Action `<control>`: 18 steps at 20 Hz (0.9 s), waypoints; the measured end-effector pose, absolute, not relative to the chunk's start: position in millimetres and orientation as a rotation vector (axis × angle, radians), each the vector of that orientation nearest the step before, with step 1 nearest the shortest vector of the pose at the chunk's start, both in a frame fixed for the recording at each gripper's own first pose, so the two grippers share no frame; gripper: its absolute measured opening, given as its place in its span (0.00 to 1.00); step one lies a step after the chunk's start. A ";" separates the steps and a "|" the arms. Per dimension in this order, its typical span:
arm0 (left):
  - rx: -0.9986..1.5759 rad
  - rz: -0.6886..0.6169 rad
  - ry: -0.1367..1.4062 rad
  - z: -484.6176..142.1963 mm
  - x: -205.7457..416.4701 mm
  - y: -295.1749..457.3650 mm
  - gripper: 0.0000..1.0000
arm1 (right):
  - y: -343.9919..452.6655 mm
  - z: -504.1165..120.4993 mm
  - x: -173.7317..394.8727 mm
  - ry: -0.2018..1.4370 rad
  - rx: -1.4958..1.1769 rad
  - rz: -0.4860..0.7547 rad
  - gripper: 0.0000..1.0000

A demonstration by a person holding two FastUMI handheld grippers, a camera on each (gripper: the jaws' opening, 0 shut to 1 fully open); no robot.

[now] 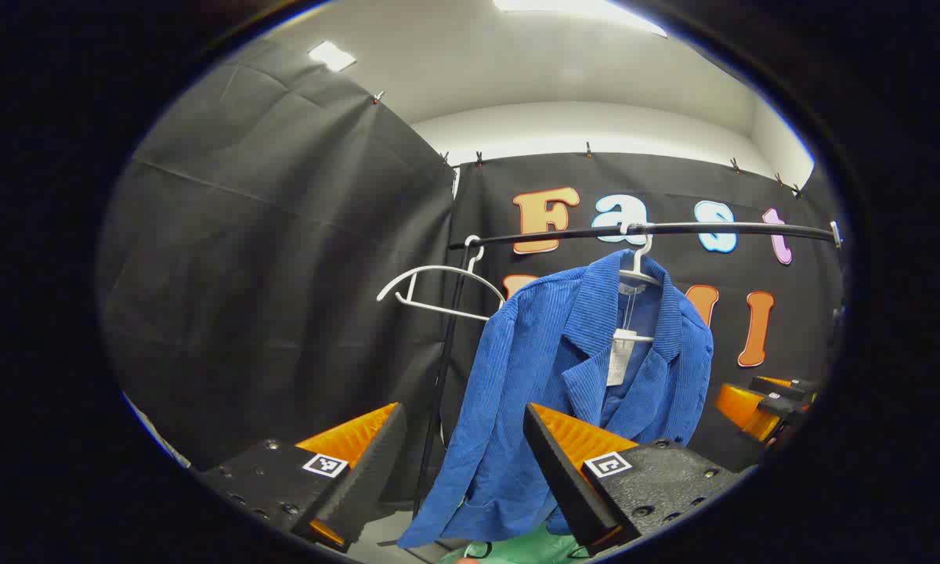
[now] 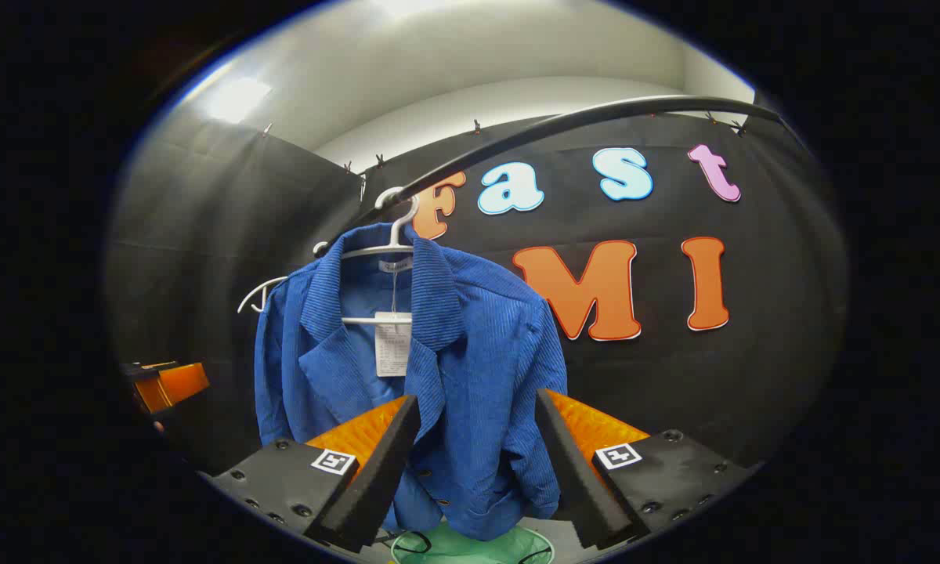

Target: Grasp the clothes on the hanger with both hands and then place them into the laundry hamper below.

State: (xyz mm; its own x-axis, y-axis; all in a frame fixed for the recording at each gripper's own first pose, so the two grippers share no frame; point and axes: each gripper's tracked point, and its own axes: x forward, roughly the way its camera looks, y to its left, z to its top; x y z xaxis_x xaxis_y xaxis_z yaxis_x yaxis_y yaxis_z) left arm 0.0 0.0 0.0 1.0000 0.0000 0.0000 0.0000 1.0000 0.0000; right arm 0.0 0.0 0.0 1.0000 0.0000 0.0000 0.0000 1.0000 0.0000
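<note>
While both sets of fingers stand spread with nothing between them, the left gripper (image 1: 462,478) and right gripper (image 2: 478,470) face a blue corduroy jacket (image 1: 572,376) (image 2: 431,368) at twelve o'clock, apart from it. It hangs on a white plastic hanger (image 2: 388,243) from a black metal rail (image 1: 674,229). Below, at six o'clock, shows the rim of a green mesh laundry hamper (image 2: 470,544).

A black rail (image 1: 658,229) above and ahead of the left gripper (image 1: 464,470) carries a blue jacket (image 1: 564,376) on a white hanger (image 1: 638,270), and an empty hanger (image 1: 439,286).
</note>
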 end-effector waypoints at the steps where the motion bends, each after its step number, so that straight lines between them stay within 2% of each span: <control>1: 0.000 -0.003 -0.005 -0.5 -1.5 -2.5 0.95 | -0.5 -3.5 -0.1 0.008 0.008 0.011 0.96; 2: 0.014 -0.001 -0.003 -3.2 -1.4 -3.0 0.92 | -3.0 -6.2 1.8 0.012 0.011 0.018 0.96; 3: 0.036 0.010 0.000 -6.5 -3.3 -0.2 0.95 | -7.2 -9.5 2.9 0.017 0.010 0.019 0.96; 5: 0.055 0.025 -0.008 -7.7 1.7 -4.0 0.92 | -10.5 -19.1 6.4 0.031 0.011 0.033 0.96; 6: 0.045 0.030 -0.015 -5.9 2.7 -5.5 0.95 | -10.7 -22.5 8.5 0.038 0.012 0.040 0.96; 8: 0.045 0.024 -0.009 -9.3 1.6 -8.5 0.92 | -10.8 -30.9 10.9 0.058 0.020 0.061 0.96; 10: 0.055 0.030 -0.019 -6.5 -0.9 -13.2 0.95 | -10.0 -36.6 10.0 0.066 0.031 0.085 0.96; 11: 0.039 0.022 -0.025 -4.6 -3.9 -18.2 0.92 | -9.1 -37.2 10.9 0.067 0.030 0.094 0.96; 15: 0.040 0.019 -0.005 -12.8 1.2 -30.7 0.92 | -1.8 -31.5 11.3 0.055 0.017 0.123 0.96; 16: 0.041 0.023 -0.003 -13.2 -0.5 -29.7 0.92 | -0.4 -32.2 9.3 0.055 0.016 0.130 0.91; 18: 0.029 0.034 -0.002 -13.3 -5.2 -26.0 0.95 | 2.6 -34.5 7.6 0.059 0.009 0.138 1.00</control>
